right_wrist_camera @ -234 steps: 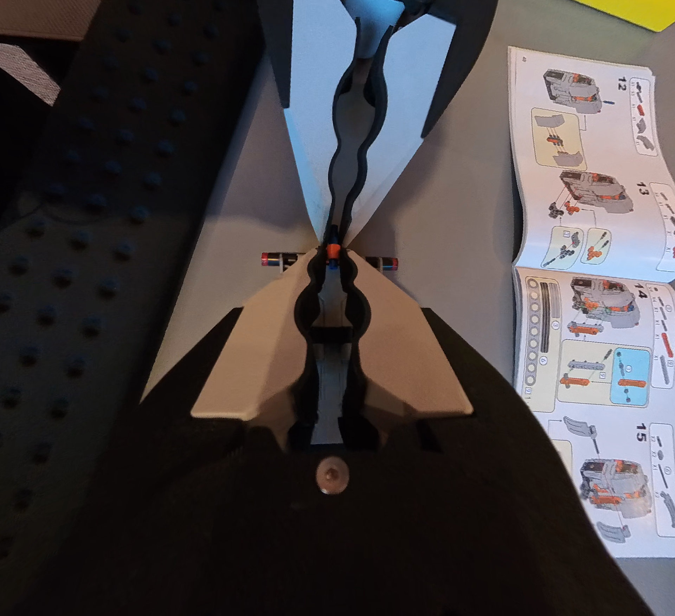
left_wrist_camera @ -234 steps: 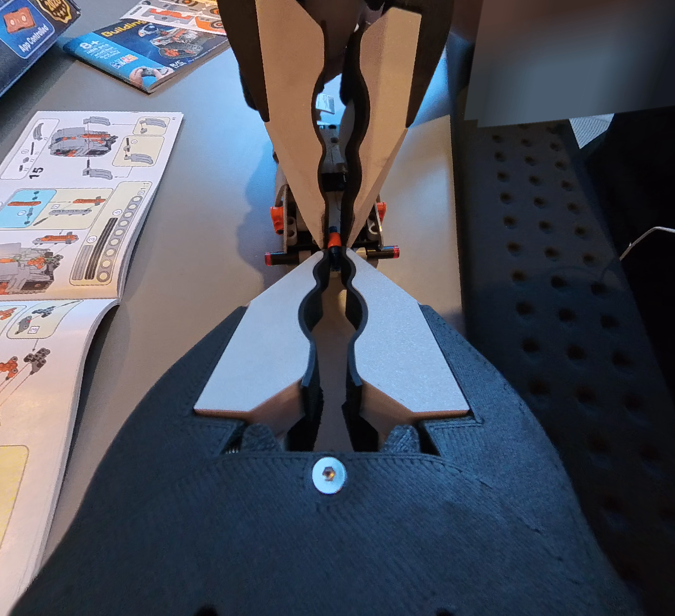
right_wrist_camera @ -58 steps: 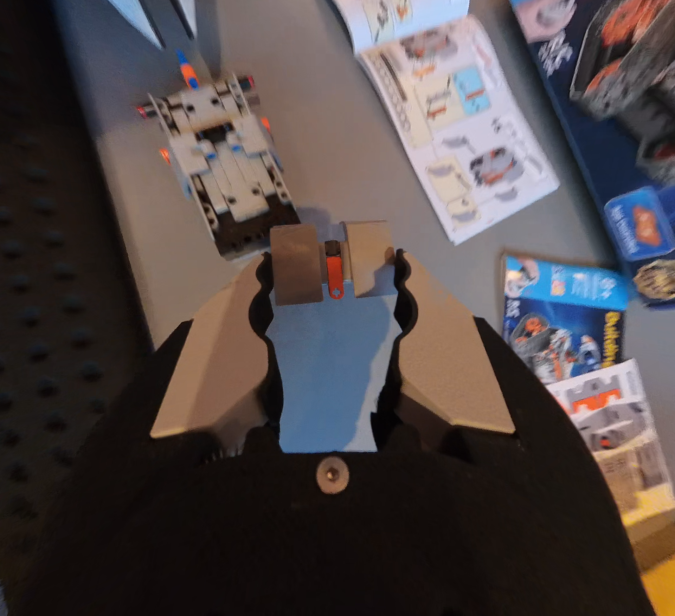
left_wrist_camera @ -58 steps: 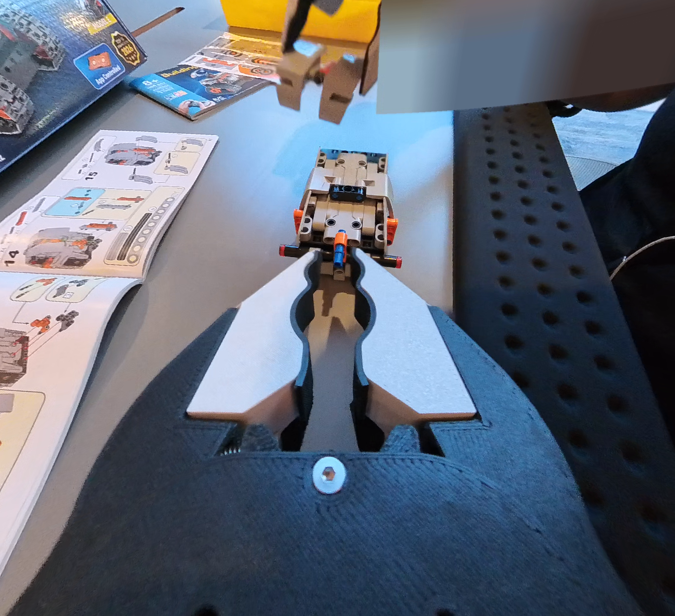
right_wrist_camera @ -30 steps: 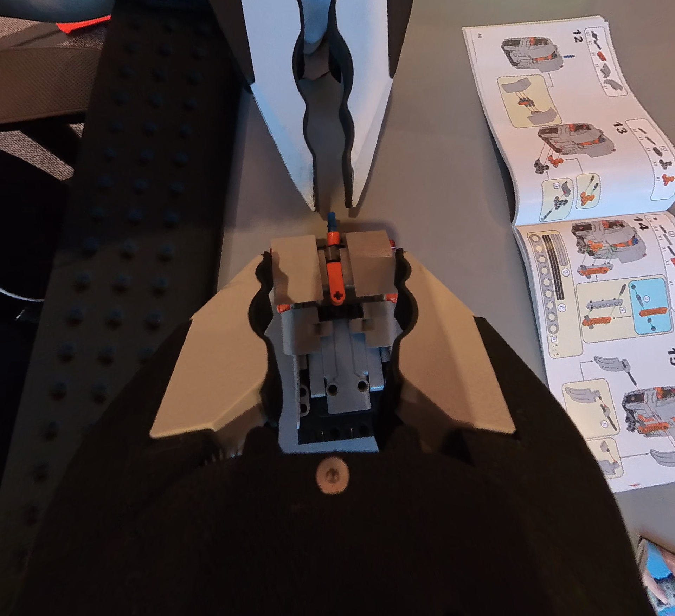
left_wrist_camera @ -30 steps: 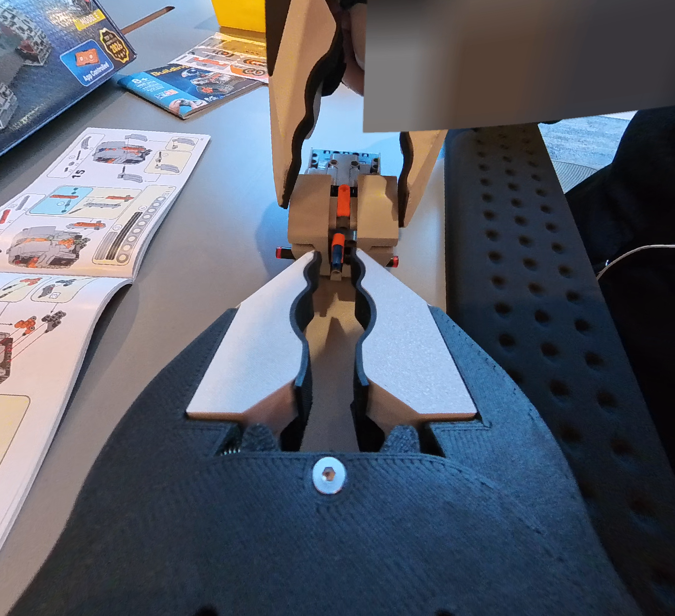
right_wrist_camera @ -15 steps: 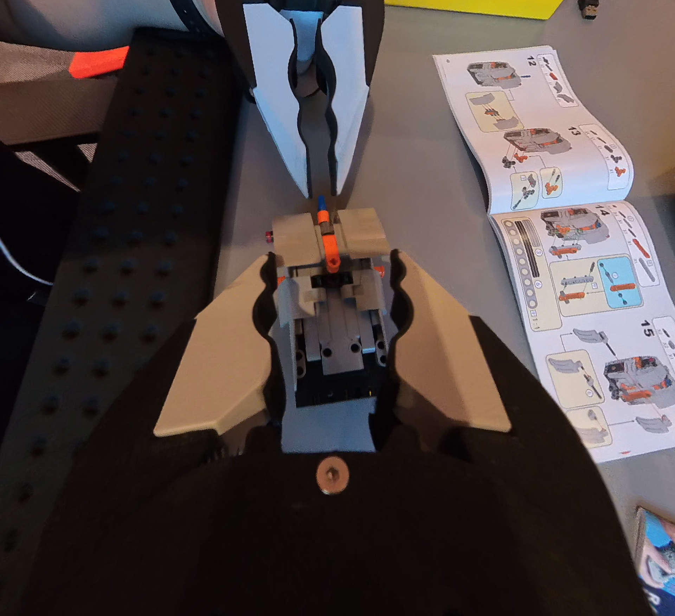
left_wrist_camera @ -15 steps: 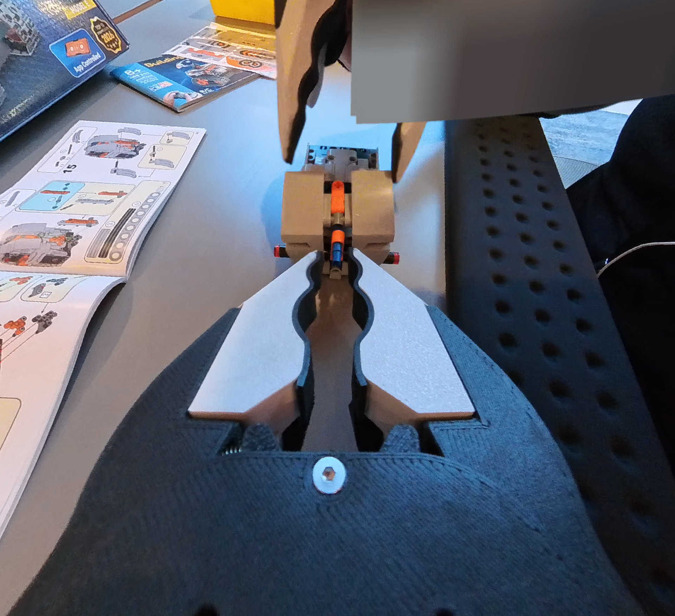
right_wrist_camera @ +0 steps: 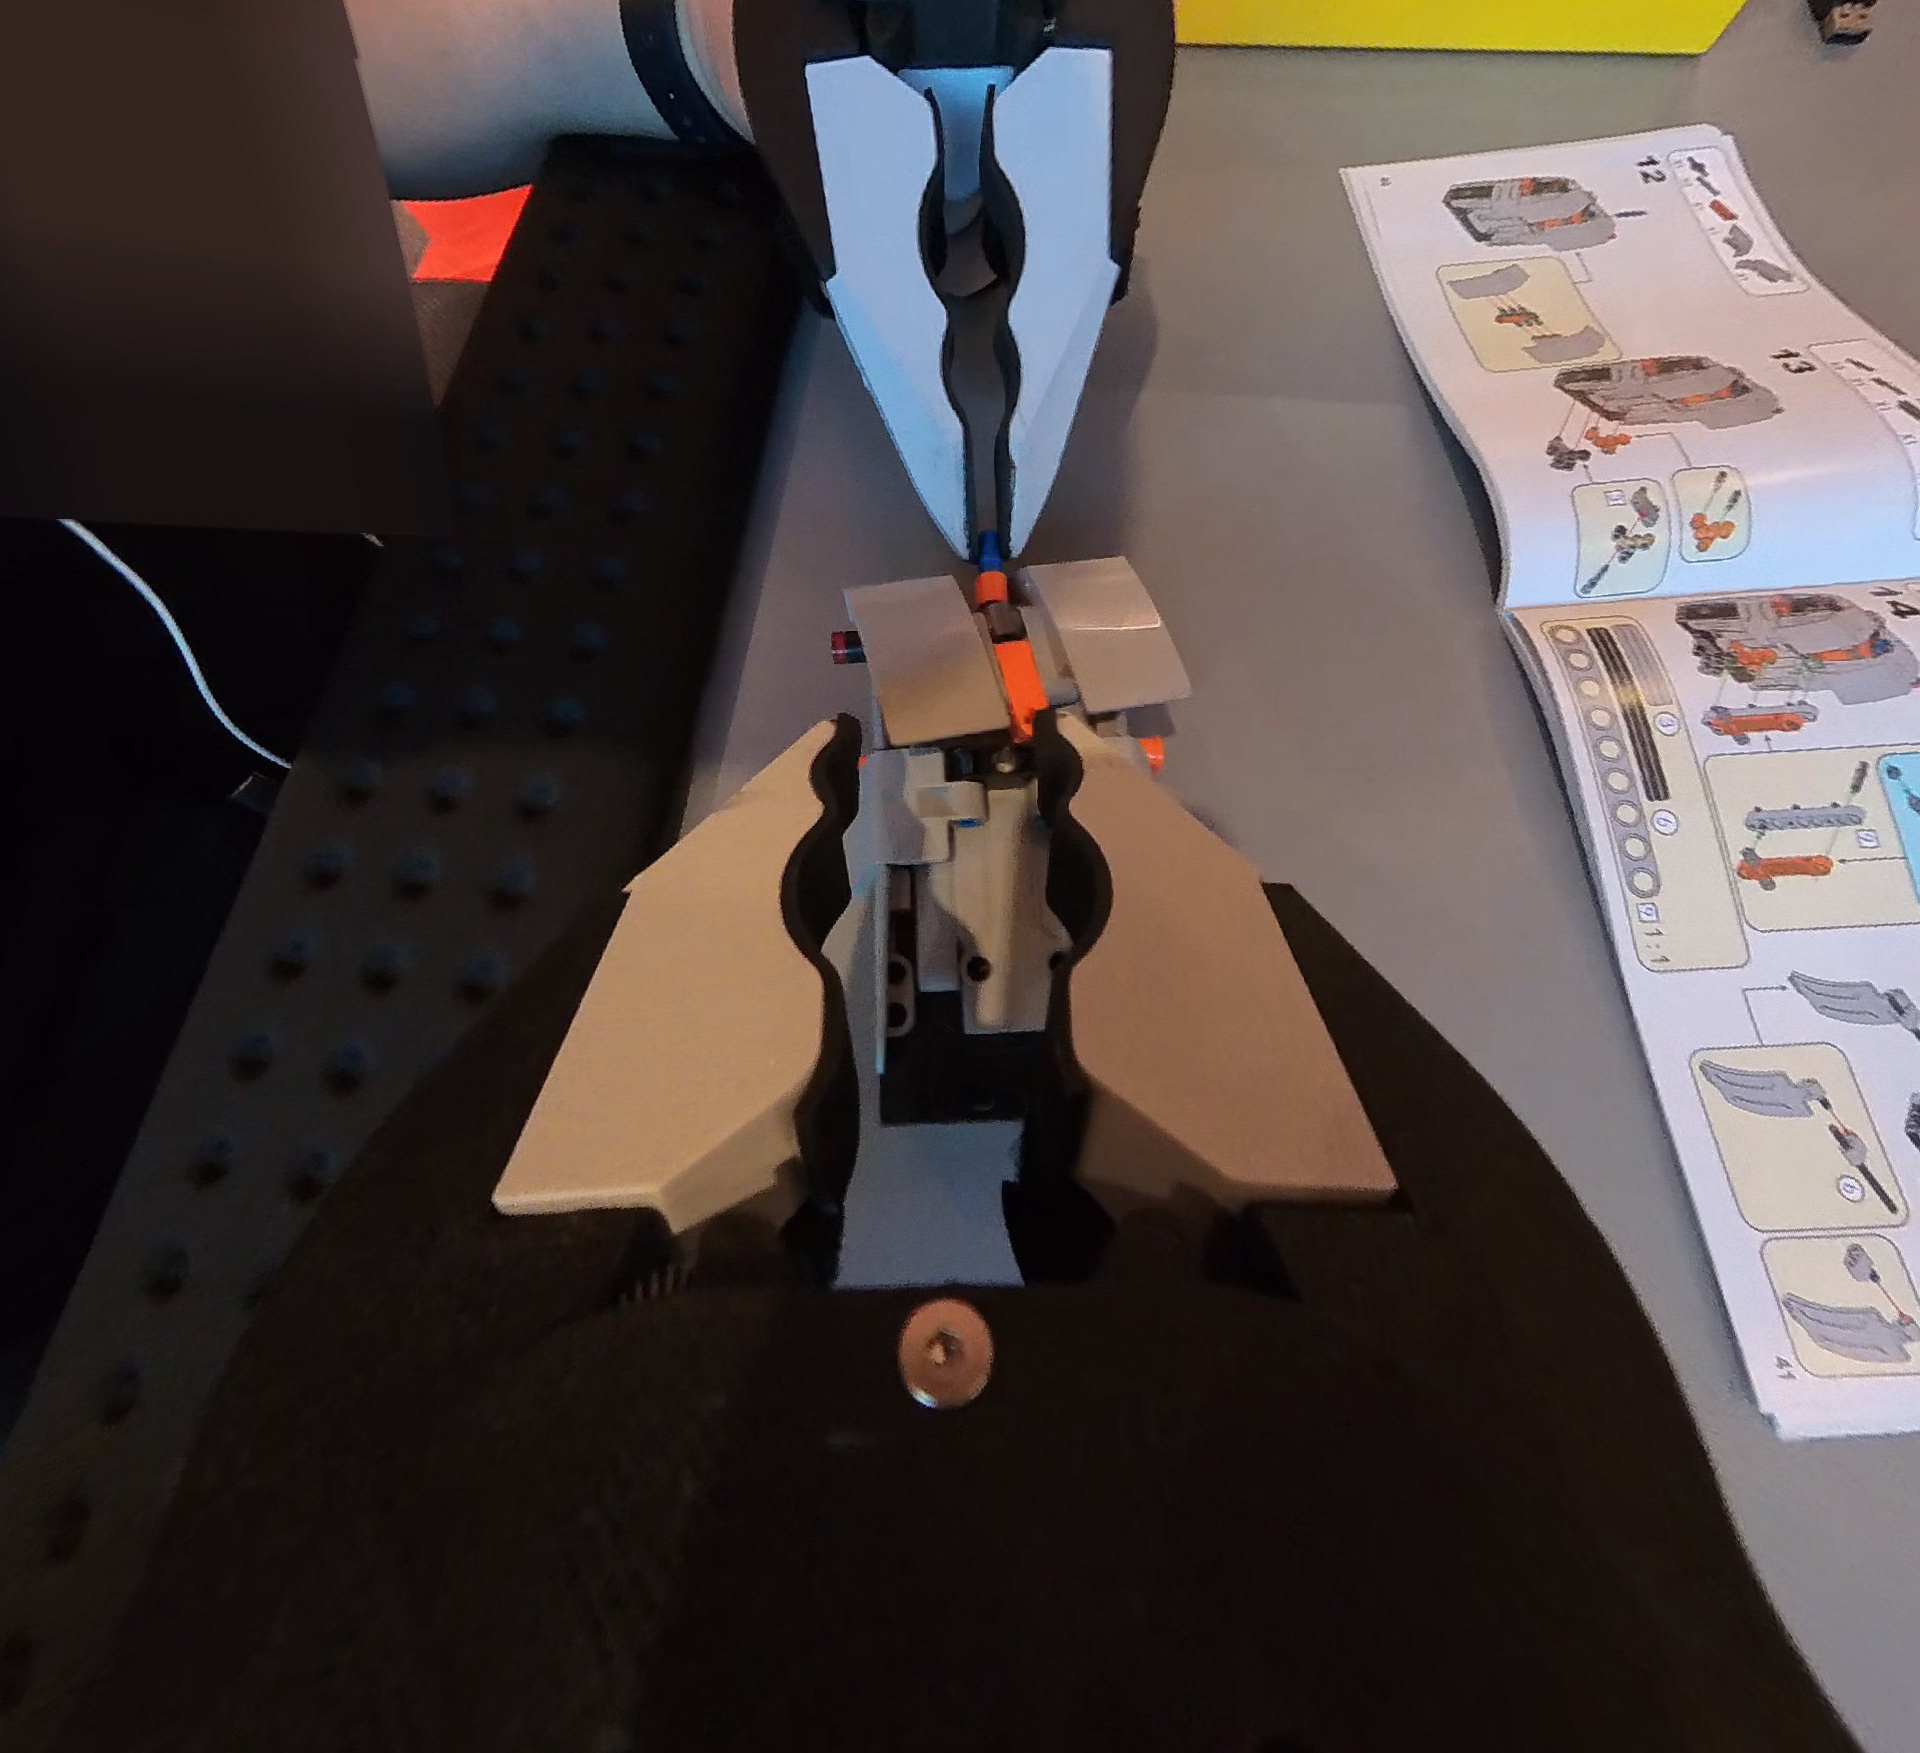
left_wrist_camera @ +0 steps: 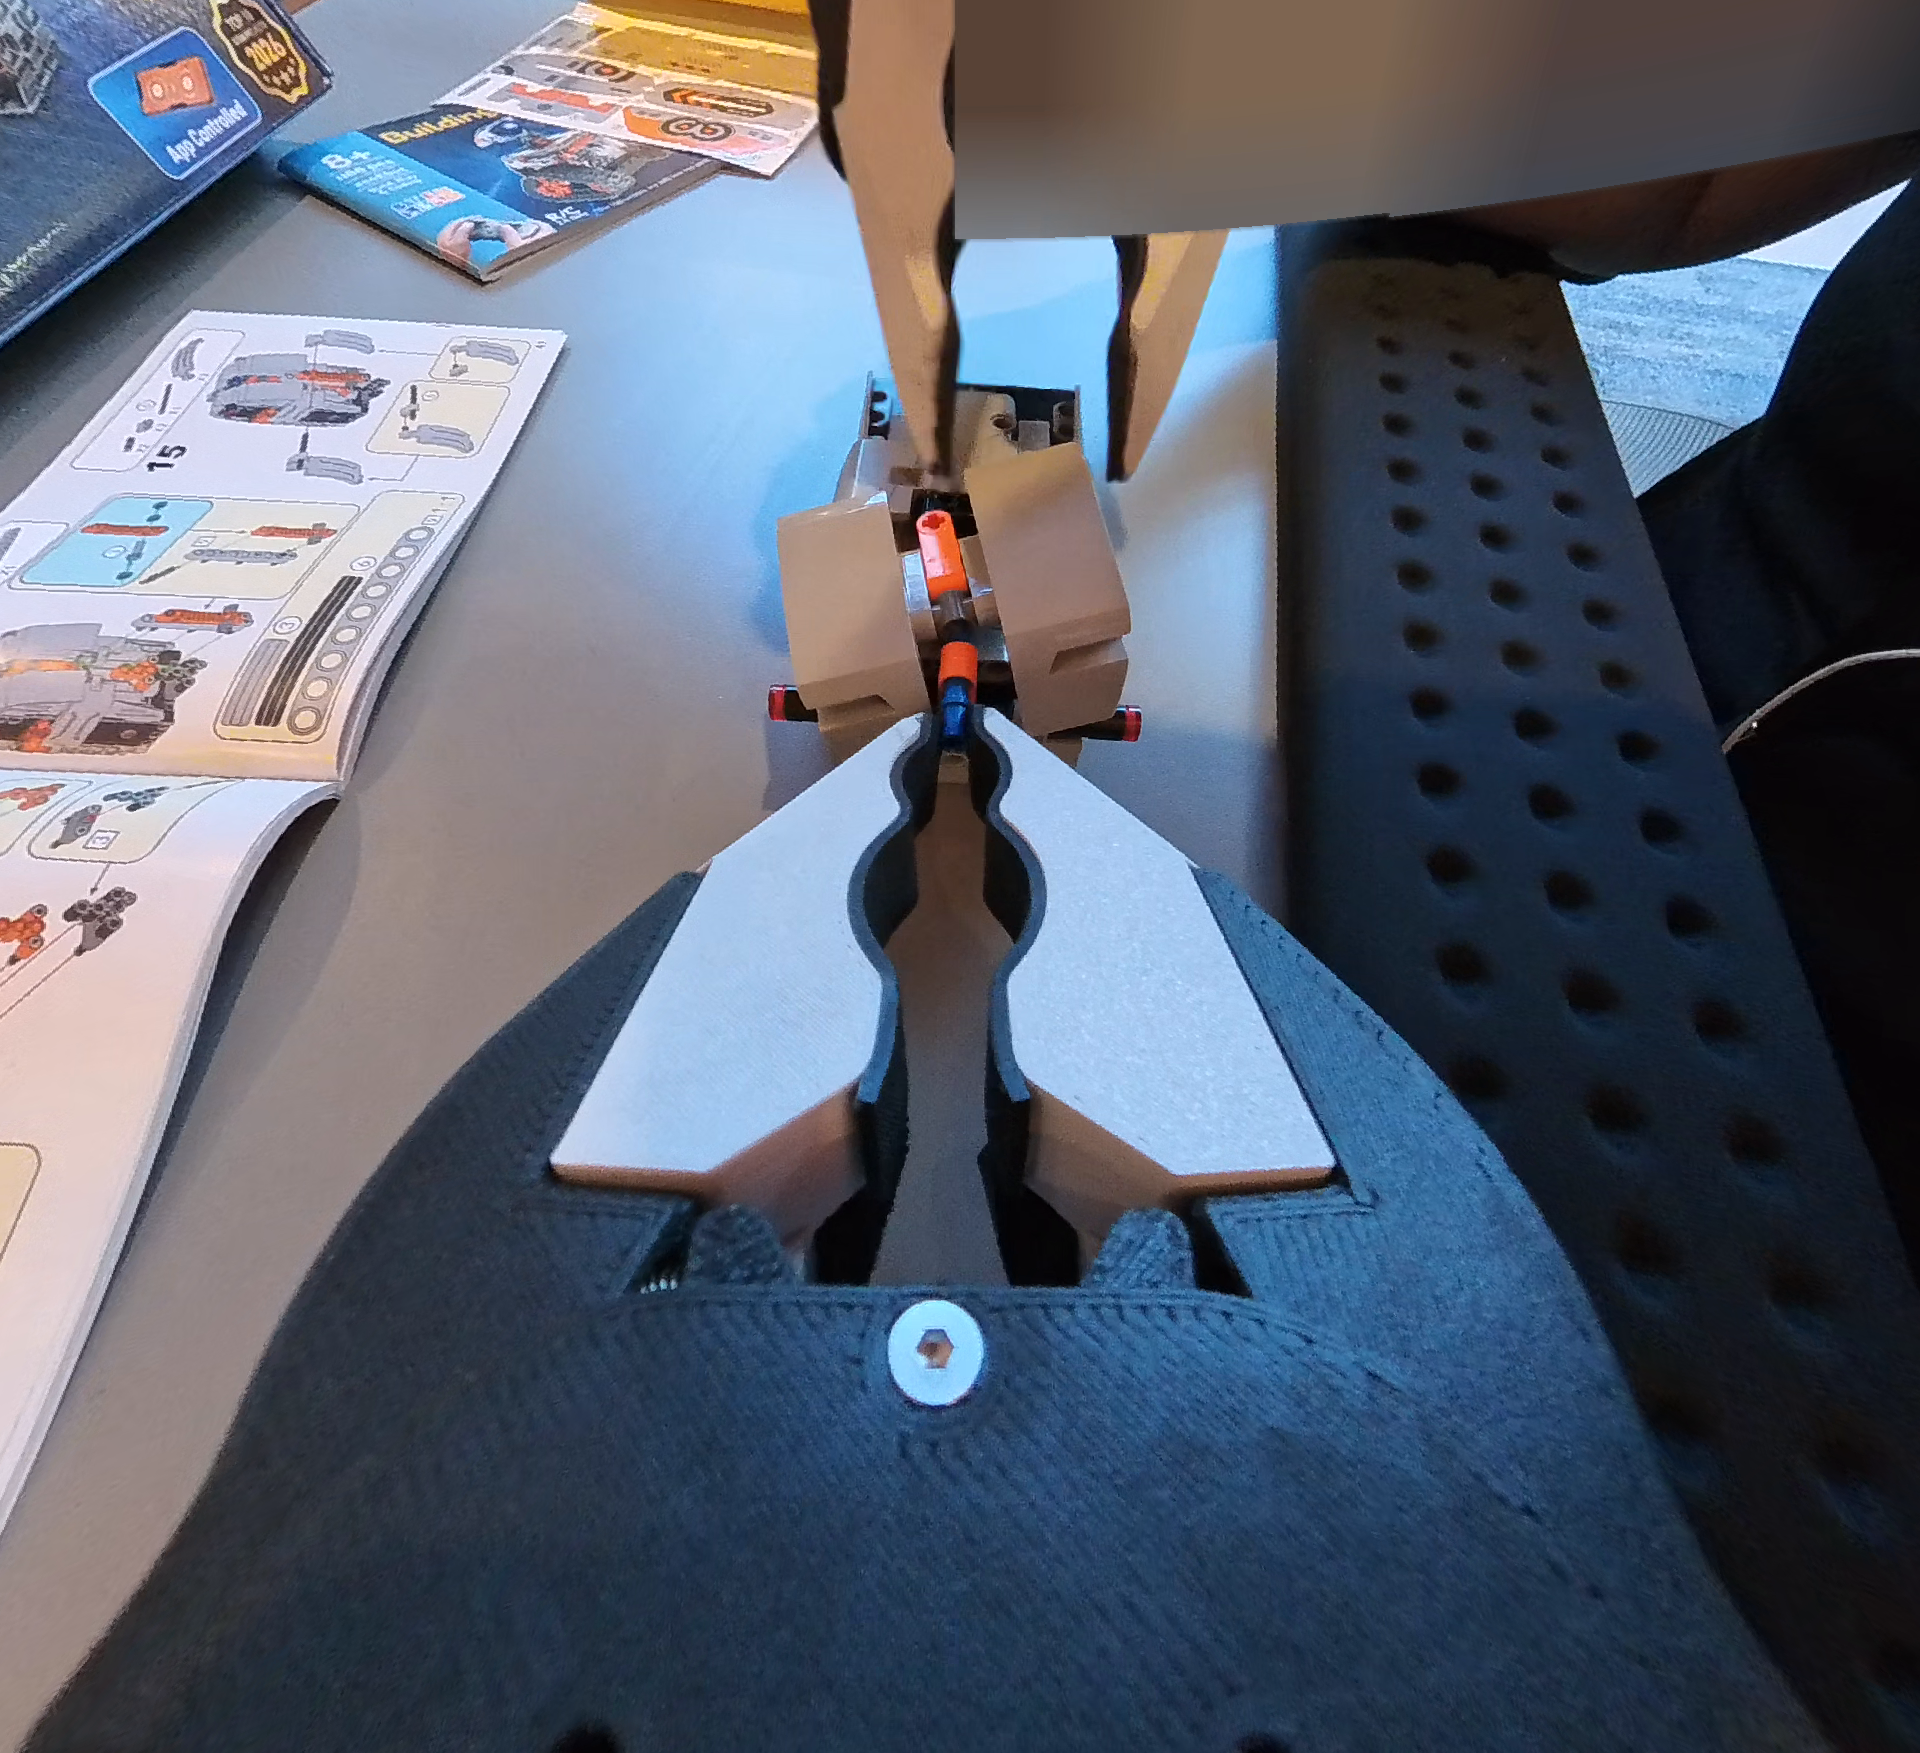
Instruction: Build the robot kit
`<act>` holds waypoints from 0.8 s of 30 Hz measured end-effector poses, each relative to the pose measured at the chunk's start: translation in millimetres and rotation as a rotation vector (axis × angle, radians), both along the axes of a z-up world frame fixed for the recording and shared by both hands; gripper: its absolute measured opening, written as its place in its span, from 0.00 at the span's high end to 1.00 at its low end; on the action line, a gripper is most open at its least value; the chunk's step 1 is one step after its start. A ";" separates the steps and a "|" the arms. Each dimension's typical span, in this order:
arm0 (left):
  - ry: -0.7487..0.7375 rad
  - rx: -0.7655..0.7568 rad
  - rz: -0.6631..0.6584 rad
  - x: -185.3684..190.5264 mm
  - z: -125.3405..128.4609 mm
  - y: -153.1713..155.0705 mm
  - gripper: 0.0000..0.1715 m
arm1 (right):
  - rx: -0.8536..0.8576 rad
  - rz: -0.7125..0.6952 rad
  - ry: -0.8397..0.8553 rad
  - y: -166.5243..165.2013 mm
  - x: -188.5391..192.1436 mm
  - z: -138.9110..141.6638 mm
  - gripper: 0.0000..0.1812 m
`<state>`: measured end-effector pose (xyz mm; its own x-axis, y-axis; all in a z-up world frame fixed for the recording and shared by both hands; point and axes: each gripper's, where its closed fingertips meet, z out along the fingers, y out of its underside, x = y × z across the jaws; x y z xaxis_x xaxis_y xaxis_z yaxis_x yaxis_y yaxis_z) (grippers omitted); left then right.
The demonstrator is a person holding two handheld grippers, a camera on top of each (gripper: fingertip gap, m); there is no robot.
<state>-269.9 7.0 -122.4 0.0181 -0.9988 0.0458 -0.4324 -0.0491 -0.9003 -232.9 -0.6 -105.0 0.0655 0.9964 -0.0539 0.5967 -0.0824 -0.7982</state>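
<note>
So the left gripper (left_wrist_camera: 954,735) is pinched shut on the blue-tipped pin (left_wrist_camera: 954,701) at the toy vehicle's (right_wrist_camera: 997,768) near end, steadying it on the grey table (left_wrist_camera: 623,664), while the right gripper (right_wrist_camera: 951,747) stands spread around its body, beside the open booklet (right_wrist_camera: 1714,664).

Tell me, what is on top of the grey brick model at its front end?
On the grey brick model sit two curved grey panels, with an orange connector between them. What lies beneath the panels is covered.
</note>
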 end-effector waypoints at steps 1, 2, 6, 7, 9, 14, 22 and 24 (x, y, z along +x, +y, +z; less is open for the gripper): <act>-0.001 -0.002 0.000 0.0 0.1 0.1 0.99 | -0.006 0.014 -0.005 -3.3 -1.0 -0.9 0.84; -0.002 -0.005 0.002 -0.1 0.2 0.4 0.98 | -0.010 0.026 -0.011 -6.0 -1.8 -1.8 0.85; -0.011 -0.012 0.006 -0.5 1.6 1.5 0.97 | -0.002 0.037 -0.034 -9.0 -2.9 -4.6 0.86; -0.013 -0.012 0.007 -0.7 1.9 1.7 0.97 | 0.004 0.033 -0.034 -8.1 -2.5 -4.1 0.85; -0.014 -0.011 0.008 -0.8 2.1 1.8 0.97 | 0.008 0.038 -0.022 -8.6 -1.2 -0.5 0.85; -0.015 -0.009 0.008 -0.8 2.1 2.2 0.97 | 0.028 0.022 0.043 5.5 1.9 11.1 0.72; -0.018 -0.013 0.012 -1.8 2.6 3.4 0.98 | 0.045 0.130 0.034 3.8 -13.7 -1.0 0.60; -0.019 -0.016 0.010 -1.8 2.6 3.4 0.98 | 0.066 0.126 0.018 3.3 -12.5 -4.3 0.63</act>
